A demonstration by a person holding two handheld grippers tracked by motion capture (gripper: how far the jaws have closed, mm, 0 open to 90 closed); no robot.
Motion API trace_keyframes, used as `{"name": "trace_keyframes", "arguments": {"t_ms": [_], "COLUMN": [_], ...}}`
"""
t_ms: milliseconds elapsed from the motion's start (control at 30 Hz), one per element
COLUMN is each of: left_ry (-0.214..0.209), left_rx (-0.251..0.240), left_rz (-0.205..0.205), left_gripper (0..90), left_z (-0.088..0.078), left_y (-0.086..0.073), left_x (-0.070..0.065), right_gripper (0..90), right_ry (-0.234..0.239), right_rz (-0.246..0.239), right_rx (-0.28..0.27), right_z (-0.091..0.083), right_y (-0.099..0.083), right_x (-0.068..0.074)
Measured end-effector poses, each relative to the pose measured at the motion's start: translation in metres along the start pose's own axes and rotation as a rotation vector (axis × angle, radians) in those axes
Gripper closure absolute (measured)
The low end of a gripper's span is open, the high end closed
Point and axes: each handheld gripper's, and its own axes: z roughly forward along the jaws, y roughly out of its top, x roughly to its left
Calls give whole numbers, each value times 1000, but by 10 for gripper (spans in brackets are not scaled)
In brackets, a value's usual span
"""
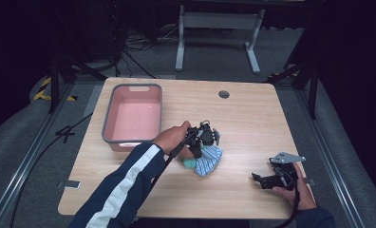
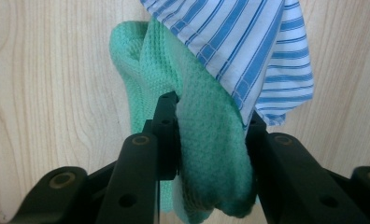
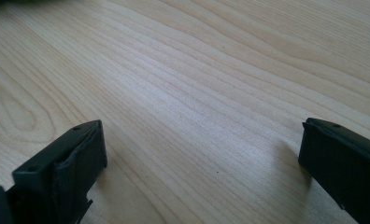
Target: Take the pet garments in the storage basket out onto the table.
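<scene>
Near table (image 1: 243, 118) centre: left gripper (image 2: 211, 116) clamped on green waffle-weave cloth (image 2: 202, 154), bunched and hanging; blue-striped white cloth (image 2: 248, 42) draped over it, possibly pinched too. Right gripper (image 3: 202, 140) wide apart, holding nothing, over bare wood.

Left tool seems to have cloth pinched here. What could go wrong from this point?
1. The left tool clamps the green cloth, while the striped cloth lies draped over it and seems less firmly caught; lifting may drop it or drag it along.
2. If the pink bin is the goal, both cloths could land there together, unsorted.
3. The right tool sits open, apart from the cloths, so it cannot steady them.
</scene>
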Motion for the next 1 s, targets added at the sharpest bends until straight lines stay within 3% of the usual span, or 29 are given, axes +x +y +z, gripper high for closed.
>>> {"name": "trace_keyframes", "arguments": {"t_ms": [267,500,700,1000], "left_ry": [16,28,43,65], "left_rx": [-1,-10,-46,-73], "left_rz": [-3,-4,-35,-40], "left_gripper": [609,454,338,318], "left_z": [1,-4,-12,-25], "left_y": [-1,-4,-10,-30], "left_x": [-2,-3,-3,-6], "right_gripper": [11,12,12,12], "right_ry": [0,0,0,0], "right_rz": [1,1,0,0], "right_rx": [0,0,0,0], "right_z": [0,0,0,0], "right_y": [0,0,0,0], "right_x": [0,0,0,0]}}
